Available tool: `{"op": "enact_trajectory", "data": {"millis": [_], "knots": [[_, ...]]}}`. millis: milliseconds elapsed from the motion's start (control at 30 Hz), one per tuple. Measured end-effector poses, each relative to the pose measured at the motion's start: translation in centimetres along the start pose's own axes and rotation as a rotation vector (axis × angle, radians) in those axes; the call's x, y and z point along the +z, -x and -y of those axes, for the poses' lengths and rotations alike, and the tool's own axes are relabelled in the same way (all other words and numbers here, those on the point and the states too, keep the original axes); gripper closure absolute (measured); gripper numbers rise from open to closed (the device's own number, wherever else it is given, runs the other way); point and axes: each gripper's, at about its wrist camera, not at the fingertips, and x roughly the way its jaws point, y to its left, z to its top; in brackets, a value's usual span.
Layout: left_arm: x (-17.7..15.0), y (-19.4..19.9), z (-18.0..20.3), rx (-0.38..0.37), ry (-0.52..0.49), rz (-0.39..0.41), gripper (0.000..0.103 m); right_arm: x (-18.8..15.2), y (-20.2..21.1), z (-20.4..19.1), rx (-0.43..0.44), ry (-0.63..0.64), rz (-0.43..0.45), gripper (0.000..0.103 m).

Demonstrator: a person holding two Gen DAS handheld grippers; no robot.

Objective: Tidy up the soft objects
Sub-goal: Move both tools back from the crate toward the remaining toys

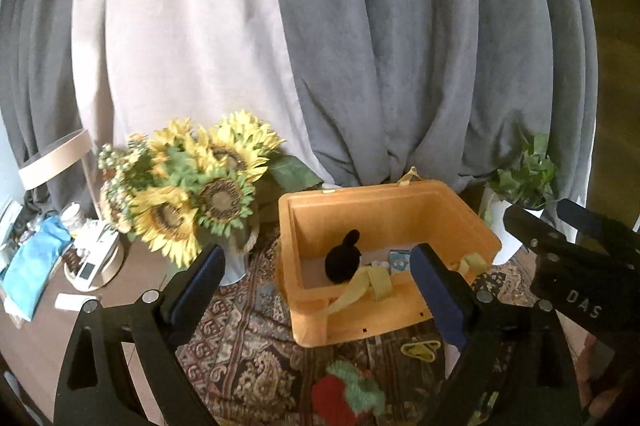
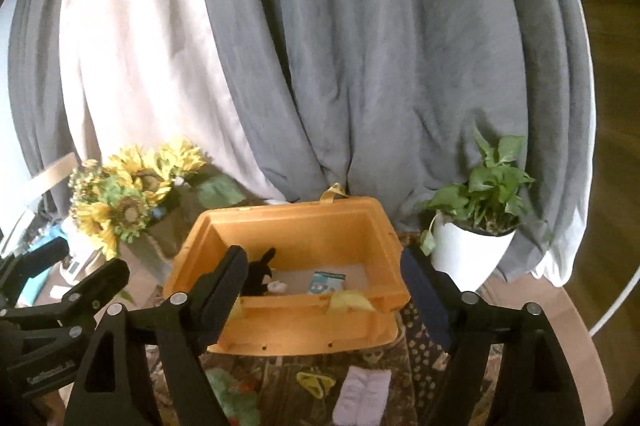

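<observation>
Both grippers, left [image 1: 320, 290] and right [image 2: 324, 296], fingers spread wide and empty above the orange bin [image 2: 288, 322] holding a black plush [image 1: 342, 260]; best next: descend squarely over the red-green plush [image 1: 346, 392] on the patterned worktop, pinching its middle.

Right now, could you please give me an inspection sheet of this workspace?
Surface: patterned rug.
Job's things: orange bin holding a black plush toy and small blue box; red-and-green plush, yellow loop and pale lilac cloth lie outside it.
Clutter: sunflower bouquet, potted plant.
Grippers: left gripper and right gripper open, empty.
Cables: nothing seen.
Surroundings: grey and white curtains.
</observation>
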Motion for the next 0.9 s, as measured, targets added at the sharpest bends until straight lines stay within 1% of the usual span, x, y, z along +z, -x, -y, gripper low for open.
{"op": "enact_trajectory", "data": {"millis": [200,300,467,667,833,900], "knots": [[-1.6,3.1,-0.6,0.023,0.002,0.018,0.005,-1.5,2.8,-0.4,-0.009,-0.004,0.018,0.023],[-2.6,4.6,-1.0,0.047,0.018,0.029,0.000,-2.6,3.8,-0.6,-0.013,-0.003,0.014,0.023],[-4.7,6.3,-0.9,0.094,-0.011,0.027,0.000,-4.7,5.1,-0.5,-0.018,0.007,-0.013,0.023],[-7.2,7.9,-0.8,0.142,-0.022,0.021,0.000,-6.7,6.4,0.0,-0.015,-0.020,-0.035,0.023],[-8.9,8.5,-0.5,0.132,-0.013,0.000,0.000,-8.4,7.1,0.4,-0.007,-0.033,-0.062,0.023],[-9.5,8.4,-0.1,0.120,0.000,-0.021,0.000,-9.1,7.3,0.6,-0.011,-0.037,-0.071,0.023]]}}
